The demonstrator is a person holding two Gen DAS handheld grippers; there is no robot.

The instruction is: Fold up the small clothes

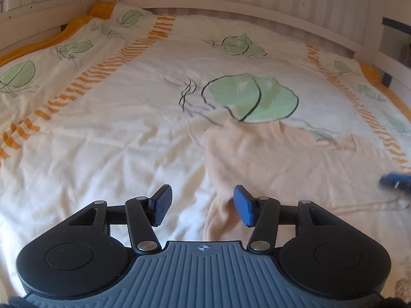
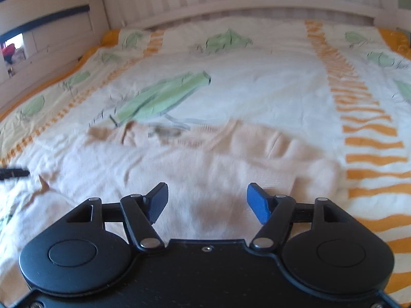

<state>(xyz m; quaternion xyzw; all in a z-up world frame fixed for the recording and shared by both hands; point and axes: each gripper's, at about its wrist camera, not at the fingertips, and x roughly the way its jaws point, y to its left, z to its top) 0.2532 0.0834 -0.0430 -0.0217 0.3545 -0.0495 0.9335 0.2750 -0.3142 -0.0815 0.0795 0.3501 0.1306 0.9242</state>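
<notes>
Peach knit, a small sweater (image 1: 295,161), spread flat on the leaf-printed bedcover (image 1: 128,133), neckline toward twelve o'clock, hem toward six. Long axis running roughly six to twelve in both wrist views.

From the left gripper (image 1: 203,205): jaws parted, nothing between the pads, hanging above the sweater's left edge; bulk of the garment off at one to two o'clock; a blurred blue fingertip of the other tool (image 1: 394,181) at three o'clock.

From the right gripper (image 2: 208,202): jaws spread wide, empty, sweater (image 2: 231,159) directly beneath and ahead at twelve, a soft rolled lump of it, perhaps a sleeve, at one to two o'clock.

Judged nearer to the body of the cloth: the right. Judged better placed for the left side edge: the left.
</notes>
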